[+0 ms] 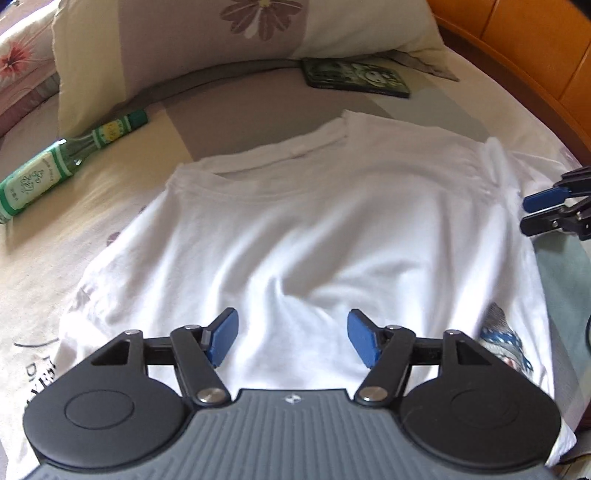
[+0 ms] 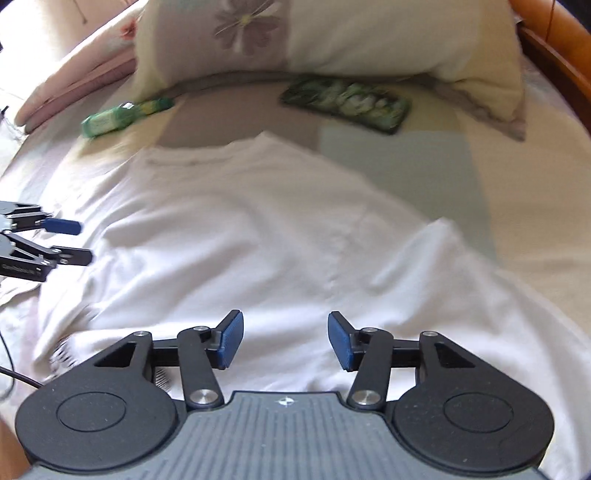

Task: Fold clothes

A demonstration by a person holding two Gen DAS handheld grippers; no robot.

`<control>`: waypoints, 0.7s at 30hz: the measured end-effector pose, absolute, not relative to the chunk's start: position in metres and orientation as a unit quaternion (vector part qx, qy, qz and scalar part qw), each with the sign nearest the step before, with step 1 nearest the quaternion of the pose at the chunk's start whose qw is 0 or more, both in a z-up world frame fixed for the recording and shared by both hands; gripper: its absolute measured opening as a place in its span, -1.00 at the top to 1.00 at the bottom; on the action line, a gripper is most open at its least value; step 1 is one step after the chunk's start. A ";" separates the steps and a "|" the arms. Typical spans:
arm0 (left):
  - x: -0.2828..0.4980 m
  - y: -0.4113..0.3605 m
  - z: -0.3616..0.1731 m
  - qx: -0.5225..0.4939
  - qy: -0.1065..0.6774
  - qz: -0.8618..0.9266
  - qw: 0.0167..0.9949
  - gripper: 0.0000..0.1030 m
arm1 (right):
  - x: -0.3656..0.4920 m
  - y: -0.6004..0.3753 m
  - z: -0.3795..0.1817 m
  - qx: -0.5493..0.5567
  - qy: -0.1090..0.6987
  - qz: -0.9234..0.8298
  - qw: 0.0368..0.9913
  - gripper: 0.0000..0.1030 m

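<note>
A white T-shirt (image 1: 314, 229) lies spread on the bed, collar toward the pillow, with a small print near its right hem. My left gripper (image 1: 292, 339) hovers over the shirt's lower middle, open, with nothing between its blue pads. The right gripper (image 1: 546, 210) shows at the shirt's right edge in the left wrist view. In the right wrist view the T-shirt (image 2: 258, 229) fills the middle, and my right gripper (image 2: 286, 339) stands open above it, holding nothing. The left gripper (image 2: 74, 240) appears open at the far left there.
A green glass bottle (image 1: 70, 162) lies on the bed left of the shirt. A dark green box (image 1: 354, 77) rests beyond the collar, before a flowered pillow (image 1: 240, 33). An orange wooden bed frame (image 1: 535, 55) runs along the right. A black cable (image 2: 14, 373) lies at the left.
</note>
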State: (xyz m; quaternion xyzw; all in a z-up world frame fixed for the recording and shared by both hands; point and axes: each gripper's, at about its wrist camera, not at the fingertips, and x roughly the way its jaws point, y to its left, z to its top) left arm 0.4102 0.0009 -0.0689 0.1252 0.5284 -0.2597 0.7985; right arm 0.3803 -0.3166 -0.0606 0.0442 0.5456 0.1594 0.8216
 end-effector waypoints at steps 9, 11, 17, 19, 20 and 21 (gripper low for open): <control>0.358 0.012 -0.061 0.101 0.539 -0.287 0.786 -0.49 | 0.299 -0.258 -0.065 0.089 0.611 0.181 0.765 -0.23; 0.348 0.019 -0.057 0.093 0.546 -0.285 0.782 -0.50 | 0.285 -0.250 -0.064 0.083 0.620 0.191 0.756 -0.26; 0.315 0.036 -0.054 0.071 0.567 -0.250 0.782 -0.53 | 0.257 -0.225 -0.058 0.003 0.618 0.244 0.747 -0.41; 0.305 0.036 -0.055 0.069 0.571 -0.235 0.783 -0.53 | 0.253 -0.219 -0.057 -0.019 0.614 0.261 0.744 -0.44; 0.300 0.035 -0.055 0.074 0.570 -0.225 0.787 -0.53 | 0.251 -0.217 -0.057 -0.030 0.612 0.270 0.743 -0.46; 0.296 0.034 -0.055 0.078 0.569 -0.216 0.790 -0.53 | 0.250 -0.215 -0.056 -0.037 0.611 0.278 0.740 -0.49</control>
